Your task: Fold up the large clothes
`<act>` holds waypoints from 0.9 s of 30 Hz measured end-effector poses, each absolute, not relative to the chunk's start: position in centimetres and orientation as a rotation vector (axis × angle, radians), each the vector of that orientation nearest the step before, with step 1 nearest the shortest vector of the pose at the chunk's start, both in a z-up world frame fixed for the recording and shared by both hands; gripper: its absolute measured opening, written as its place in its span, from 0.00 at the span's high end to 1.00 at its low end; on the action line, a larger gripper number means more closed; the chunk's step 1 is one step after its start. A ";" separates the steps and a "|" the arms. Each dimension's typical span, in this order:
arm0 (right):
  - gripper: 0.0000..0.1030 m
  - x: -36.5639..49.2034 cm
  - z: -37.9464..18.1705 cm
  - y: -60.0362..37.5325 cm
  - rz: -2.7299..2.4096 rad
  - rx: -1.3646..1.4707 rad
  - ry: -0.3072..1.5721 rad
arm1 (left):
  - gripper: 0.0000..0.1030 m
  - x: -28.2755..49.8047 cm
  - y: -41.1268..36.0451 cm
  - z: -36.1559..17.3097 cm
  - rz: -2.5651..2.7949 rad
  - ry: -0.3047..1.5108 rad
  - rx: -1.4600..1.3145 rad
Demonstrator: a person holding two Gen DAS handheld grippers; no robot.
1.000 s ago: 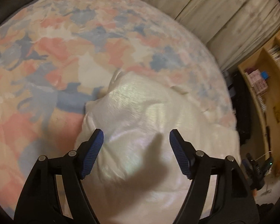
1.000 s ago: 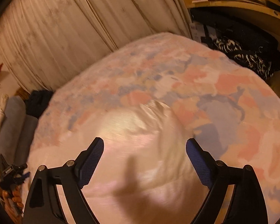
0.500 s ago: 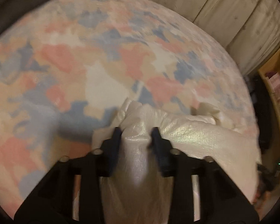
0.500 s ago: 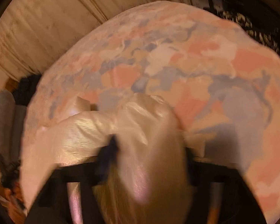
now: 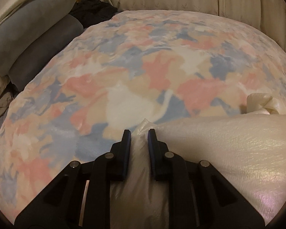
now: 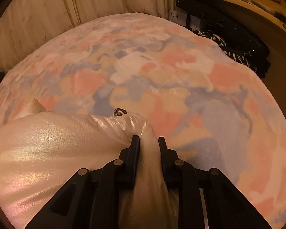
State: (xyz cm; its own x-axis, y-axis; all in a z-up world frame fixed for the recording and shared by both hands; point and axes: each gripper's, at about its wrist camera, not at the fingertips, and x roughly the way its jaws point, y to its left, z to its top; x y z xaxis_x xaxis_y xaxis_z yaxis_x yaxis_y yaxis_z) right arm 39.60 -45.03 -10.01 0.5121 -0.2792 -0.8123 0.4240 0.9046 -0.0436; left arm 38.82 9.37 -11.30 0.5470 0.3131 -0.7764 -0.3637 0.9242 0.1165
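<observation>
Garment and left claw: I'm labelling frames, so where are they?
Garment (image 5: 228, 148), left wrist view, shiny cream body.
Left claw (image 5: 139, 133), left wrist view, midway between tips, shut on a fold.

garment (image 5: 228, 152) lies on bedspread (image 5: 124, 66), pillows (image 5: 28, 28) left.

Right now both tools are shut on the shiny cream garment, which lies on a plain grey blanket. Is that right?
Not quite. Both the left tool and the right tool are shut on the shiny cream garment, but the blanket is patterned in pink, blue and cream, not plain grey; both wrist views show it.
</observation>
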 end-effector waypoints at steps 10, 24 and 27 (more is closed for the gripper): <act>0.44 34.8 -4.5 -43.8 -0.423 0.117 0.877 | 0.84 36.7 10.4 -8.0 0.308 0.931 -0.095; 0.44 30.2 3.5 -25.3 0.074 0.077 0.762 | 0.84 29.6 -0.3 -1.2 -0.091 0.852 -0.125; 0.44 31.0 1.8 -21.1 0.118 0.040 0.796 | 0.84 30.0 -3.3 -2.4 -0.115 0.868 -0.096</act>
State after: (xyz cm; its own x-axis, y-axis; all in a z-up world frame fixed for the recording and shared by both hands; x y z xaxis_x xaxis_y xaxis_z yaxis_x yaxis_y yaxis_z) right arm 31.03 -21.10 1.82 0.6935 0.1208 -0.7102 -0.0908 0.9926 0.0801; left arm 29.98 -3.31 -2.45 0.6411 -0.1396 -0.7546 0.0613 0.9895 -0.1309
